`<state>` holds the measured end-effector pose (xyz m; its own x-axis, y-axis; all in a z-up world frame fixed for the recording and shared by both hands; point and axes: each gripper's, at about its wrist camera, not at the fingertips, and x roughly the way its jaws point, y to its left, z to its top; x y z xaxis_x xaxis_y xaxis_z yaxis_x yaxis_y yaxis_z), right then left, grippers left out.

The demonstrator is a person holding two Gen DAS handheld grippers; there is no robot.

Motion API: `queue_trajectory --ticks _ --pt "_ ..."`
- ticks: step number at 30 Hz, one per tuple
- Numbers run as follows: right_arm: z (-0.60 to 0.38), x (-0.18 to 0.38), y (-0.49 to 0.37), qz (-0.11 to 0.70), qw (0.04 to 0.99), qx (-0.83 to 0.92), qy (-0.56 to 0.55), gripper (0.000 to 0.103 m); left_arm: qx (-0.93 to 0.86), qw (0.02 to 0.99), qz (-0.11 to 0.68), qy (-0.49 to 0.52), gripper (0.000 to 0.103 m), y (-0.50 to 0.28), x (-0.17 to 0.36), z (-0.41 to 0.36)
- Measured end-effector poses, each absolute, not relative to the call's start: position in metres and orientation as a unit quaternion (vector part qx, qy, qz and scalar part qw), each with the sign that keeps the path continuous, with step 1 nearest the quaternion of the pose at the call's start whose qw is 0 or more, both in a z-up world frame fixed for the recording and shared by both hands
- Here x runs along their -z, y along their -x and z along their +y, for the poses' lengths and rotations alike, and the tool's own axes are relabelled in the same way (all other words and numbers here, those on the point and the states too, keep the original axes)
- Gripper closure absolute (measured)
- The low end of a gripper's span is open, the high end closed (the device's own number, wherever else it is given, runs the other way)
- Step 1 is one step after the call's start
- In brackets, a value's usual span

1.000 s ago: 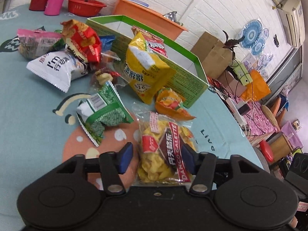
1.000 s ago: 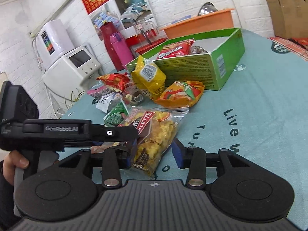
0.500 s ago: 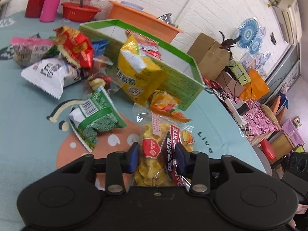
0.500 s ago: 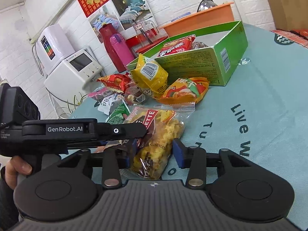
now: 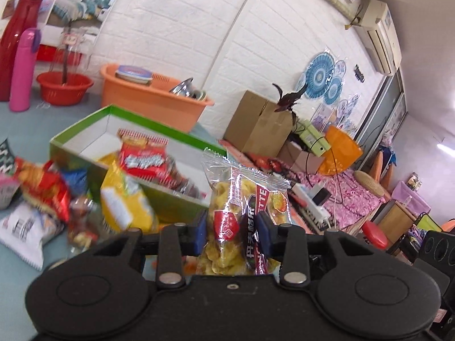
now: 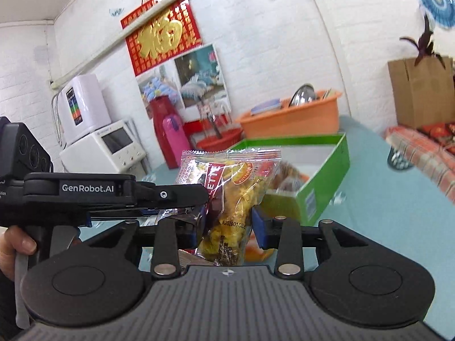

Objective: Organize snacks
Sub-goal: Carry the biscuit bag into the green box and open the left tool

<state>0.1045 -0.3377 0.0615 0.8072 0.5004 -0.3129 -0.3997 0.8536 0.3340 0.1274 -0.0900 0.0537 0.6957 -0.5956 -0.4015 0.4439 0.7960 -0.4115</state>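
From the left wrist, your left gripper is clamped on the clear cookie bag, lifted off the table; carry it toward the green box at ten o'clock without squeezing harder. From the right wrist, your right gripper has just been narrowing around that bag, though whether both pads press it I cannot tell; keep it level with the left, box at two o'clock

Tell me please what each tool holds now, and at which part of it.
Both grip one clear bag of yellow biscuits, lifted off the table. The left tool pinches its lower middle; the right tool, whose jaws have just been closing, clamps the lower part too.
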Motion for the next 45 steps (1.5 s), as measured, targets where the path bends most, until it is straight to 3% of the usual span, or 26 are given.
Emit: queue_trajectory --ticks 11,24,26,27,28,31,45 --pt "-0.357 -0.067 -0.177 0.168 0.955 -0.200 -0.139 0.041 0.295 0.905 0.268 0.148 0.058 -0.219 -0.065 -0.115" --pt "-0.360 -0.040 -0.255 0.190 0.950 -0.189 -0.163 0.040 0.269 0.899 0.314 0.144 0.058 -0.303 -0.043 -0.125" --pt "-0.357 -0.034 -0.261 0.193 0.953 -0.184 -0.144 0.037 0.259 0.901 0.320 0.136 0.049 -0.310 -0.037 -0.126" --pt "-0.354 -0.031 -0.263 0.191 0.956 -0.180 -0.132 0.036 0.253 0.903 0.320 0.133 0.021 -0.312 -0.034 -0.127" --pt "-0.352 -0.028 -0.264 0.191 0.959 -0.171 -0.118 0.033 0.249 0.905 0.320 0.130 0.000 -0.313 -0.032 -0.127" --pt "-0.347 -0.022 -0.260 0.186 0.966 -0.162 -0.077 0.000 0.243 0.910 0.312 0.125 0.000 -0.306 -0.031 -0.126" --pt "-0.349 -0.060 -0.170 0.143 0.967 -0.185 -0.098 0.000 0.218 0.936 0.250 0.119 0.000 -0.184 -0.082 -0.085"
